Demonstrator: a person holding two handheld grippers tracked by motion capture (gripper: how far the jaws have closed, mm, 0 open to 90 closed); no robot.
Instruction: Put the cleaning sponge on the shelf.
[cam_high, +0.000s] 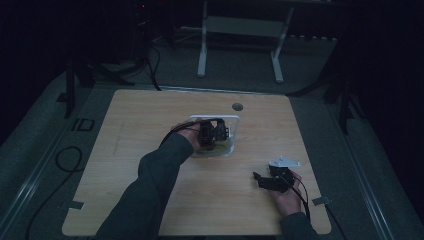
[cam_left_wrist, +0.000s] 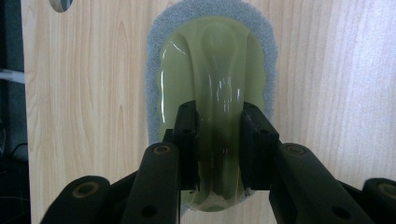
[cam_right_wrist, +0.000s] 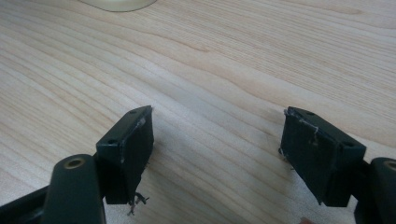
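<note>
The left gripper (cam_left_wrist: 218, 140) is pinched on the scrubber (cam_left_wrist: 212, 84), a green plastic handle backed by a grey scouring pad, and the relation that matters is how the jaws sit against its long axis. In the left gripper view the scrubber runs straight away from the camera, its raised central ridge in line with the gripper's own reach, and the two black jaws press on either side of that ridge near the close end, so the grip lies across the narrow width, not the length. The pad faces down on the desk (cam_left_wrist: 84, 116), flat as far as I can tell. In the high view the left gripper (cam_high: 216, 134) sits over the scrubber (cam_high: 220, 148) near the middle of the desk (cam_high: 150, 110), just in front of a white frame (cam_high: 237, 120); whether scrubber and frame touch is too dim to tell. The right gripper (cam_high: 262, 181) rests well apart toward the near right corner, and in the right gripper view its jaws stand spread with nothing but bare wood between them (cam_right_wrist: 217, 154), a pale edge of the scrubber (cam_right_wrist: 119, 4) showing far off at the top. So the left hand is the nearer one and already has the hold. Judging from this, any stroke would run most cleanly along the scrubber's length, since a sideways pull would twist it about the ridge.
</note>
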